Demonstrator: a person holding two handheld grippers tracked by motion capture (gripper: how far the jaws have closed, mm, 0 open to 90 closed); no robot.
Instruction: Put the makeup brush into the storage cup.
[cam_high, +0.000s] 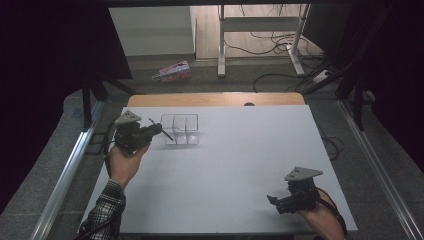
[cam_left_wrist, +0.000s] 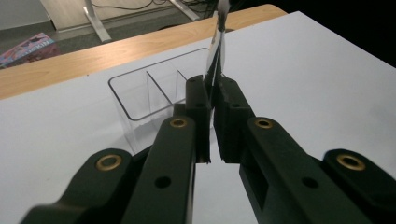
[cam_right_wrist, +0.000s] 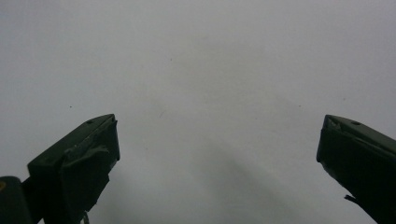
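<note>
The left claw (cam_left_wrist: 214, 100) grips a thin dark strip (cam_left_wrist: 217, 51) beside the clear divided box (cam_left_wrist: 140, 88); the right claw (cam_right_wrist: 217, 154) stands wide open, holding nothing.

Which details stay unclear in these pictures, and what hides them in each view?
- Thin dark flat object in the left tool: its top is cut off by the left gripper view's upper edge; in the high view it is too small to identify.
- Clear plastic three-compartment box: the tool's jaws hide its near right corner in the left gripper view.
- Right tool: its fingertip pads are too small in the high view.
</note>
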